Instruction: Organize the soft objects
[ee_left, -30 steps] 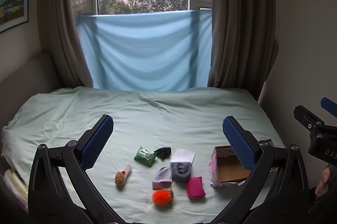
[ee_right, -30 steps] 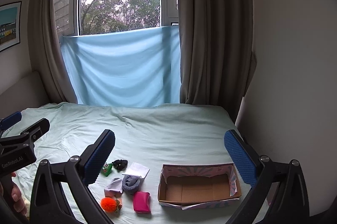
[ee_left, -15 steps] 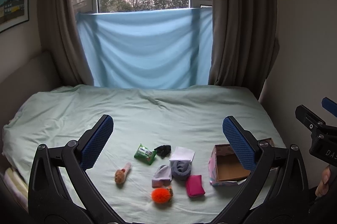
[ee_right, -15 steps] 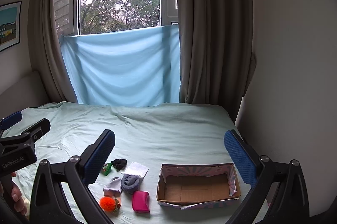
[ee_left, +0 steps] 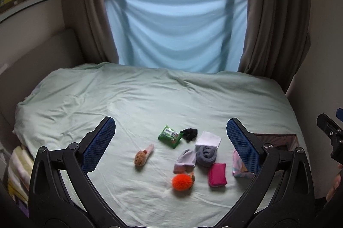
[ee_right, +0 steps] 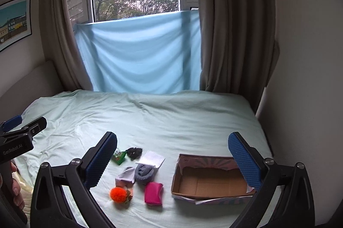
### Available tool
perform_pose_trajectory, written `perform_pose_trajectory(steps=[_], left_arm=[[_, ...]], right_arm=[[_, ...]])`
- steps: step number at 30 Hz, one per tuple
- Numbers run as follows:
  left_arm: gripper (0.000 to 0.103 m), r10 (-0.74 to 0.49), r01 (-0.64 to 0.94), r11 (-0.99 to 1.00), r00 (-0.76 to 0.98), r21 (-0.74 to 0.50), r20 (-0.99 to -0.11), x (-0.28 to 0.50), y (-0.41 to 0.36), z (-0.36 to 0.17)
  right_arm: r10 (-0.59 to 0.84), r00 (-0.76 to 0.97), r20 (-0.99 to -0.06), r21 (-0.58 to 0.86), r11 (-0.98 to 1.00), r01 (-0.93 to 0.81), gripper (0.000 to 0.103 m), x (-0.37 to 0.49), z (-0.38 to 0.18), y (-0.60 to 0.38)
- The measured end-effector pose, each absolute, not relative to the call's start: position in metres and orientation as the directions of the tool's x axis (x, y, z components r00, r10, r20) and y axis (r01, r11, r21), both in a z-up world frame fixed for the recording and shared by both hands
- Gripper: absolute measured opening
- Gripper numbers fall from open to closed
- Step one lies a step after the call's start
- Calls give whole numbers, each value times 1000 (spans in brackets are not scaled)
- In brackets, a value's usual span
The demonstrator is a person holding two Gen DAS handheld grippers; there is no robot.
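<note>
Eight soft things lie loose on the bed, none of them yet in the cardboard box, which stands empty at their right. Nearest the box is the pink pouch, with the grey rolled sock just behind it and the white folded cloth touching the sock's far side. The pale lilac sock lies beside the grey one, and the orange pompom sits close in front of it. Further back are the green packet and the black scrunchie, side by side. The small brown plush toy lies apart from the rest, off to the left.

What has changed over the last second is only our view: in the left wrist camera the cluster has slid upward and grown somewhat, so we are tipping and bringing our left gripper down toward the pile. The items themselves have not shifted. Its jaws are wide apart and hold nothing. Our right gripper has hardly moved; it hangs over the box and the pile's right edge, jaws likewise spread and empty.

We judge that sorting has not begun and that we are in the approach to a first pick. The plush toy or the green packet falls nearest the left gripper's line, though which one we are aiming for we cannot tell yet.
</note>
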State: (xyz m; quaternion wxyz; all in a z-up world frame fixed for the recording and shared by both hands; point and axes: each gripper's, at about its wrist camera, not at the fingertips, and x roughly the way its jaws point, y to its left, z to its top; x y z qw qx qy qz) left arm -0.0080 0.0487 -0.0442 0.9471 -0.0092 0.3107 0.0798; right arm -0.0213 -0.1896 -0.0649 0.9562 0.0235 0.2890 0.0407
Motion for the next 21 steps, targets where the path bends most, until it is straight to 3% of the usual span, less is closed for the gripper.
perform_pose_trajectory(steps=[7, 21], left_arm=[[103, 134, -150, 988, 767, 28, -628, -4, 101, -87], [103, -12, 70, 996, 660, 46, -751, 65, 196, -218]], right_arm=[[99, 777, -621, 87, 995, -57, 103, -18, -106, -149], [29, 688, -725, 137, 985, 103, 103, -1, -230, -31]])
